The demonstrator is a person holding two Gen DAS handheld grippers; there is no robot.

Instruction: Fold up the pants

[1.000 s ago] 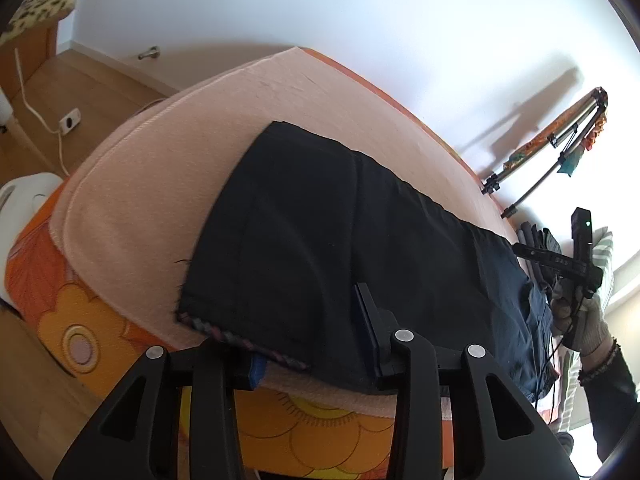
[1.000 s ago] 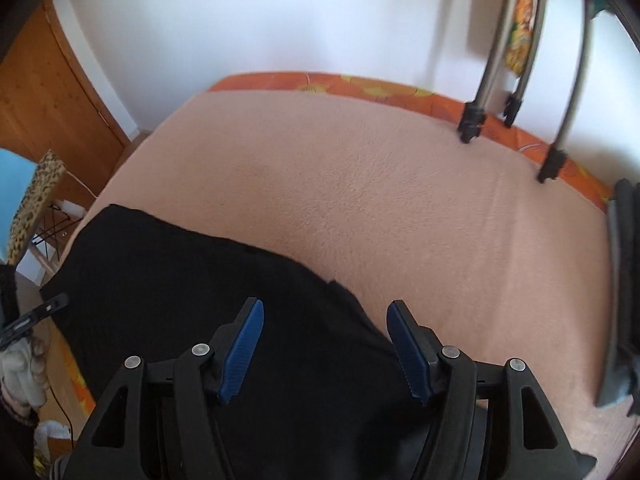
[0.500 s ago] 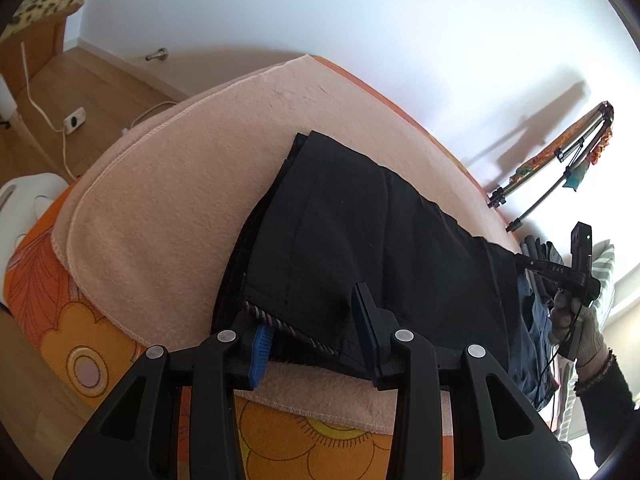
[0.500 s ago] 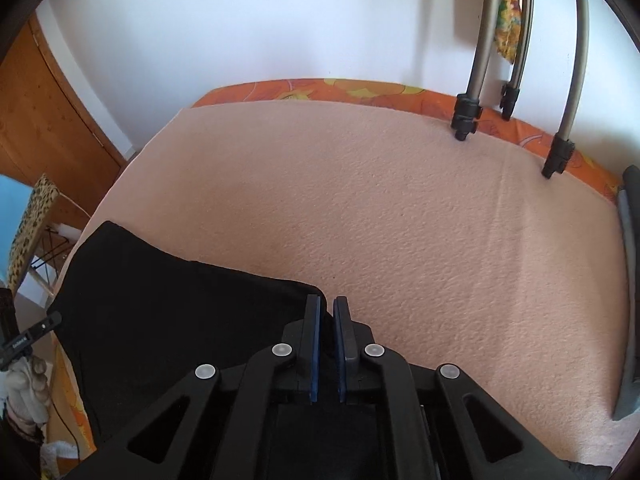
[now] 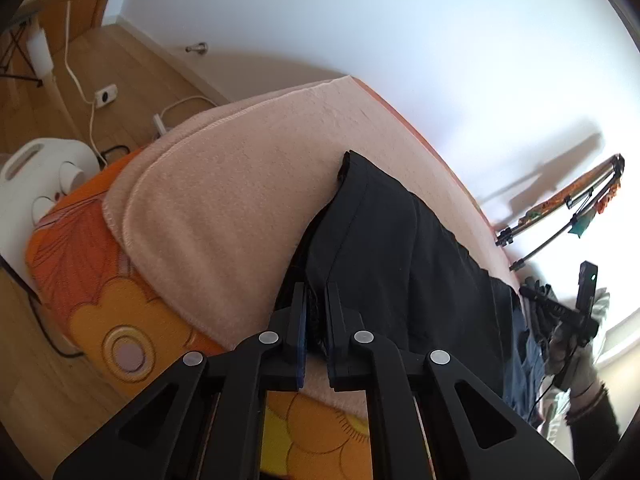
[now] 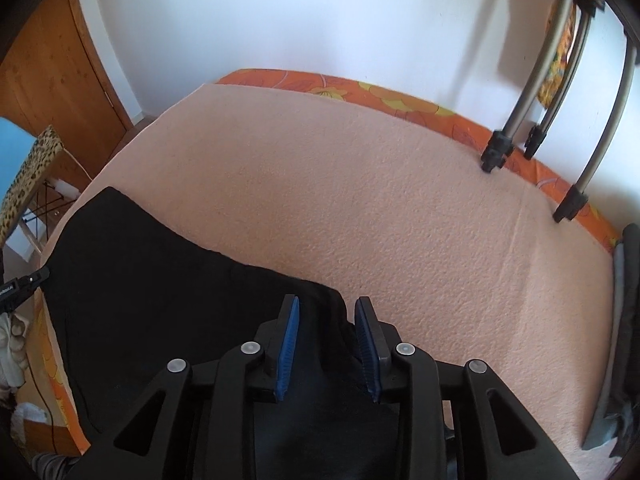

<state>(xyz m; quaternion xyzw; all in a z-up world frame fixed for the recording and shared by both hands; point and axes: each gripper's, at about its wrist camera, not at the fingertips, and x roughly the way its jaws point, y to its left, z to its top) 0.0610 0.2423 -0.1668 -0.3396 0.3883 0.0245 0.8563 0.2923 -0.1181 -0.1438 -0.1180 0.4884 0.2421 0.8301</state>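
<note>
Since a moment ago my left gripper [image 5: 316, 332] has clamped tight on the hem of the black pants [image 5: 400, 264], pants stretched along the near edge of the peach blanket [image 6: 360, 208], my right gripper [image 6: 326, 344] reopened partway, fingers straddling waist cloth

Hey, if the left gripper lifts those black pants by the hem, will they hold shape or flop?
Probably flop: the pants already bunch into soft folds where the left gripper pinches them. The rest would likely drag across the fuzzy blanket rather than slide freely. They look thin, so likely light.
</note>
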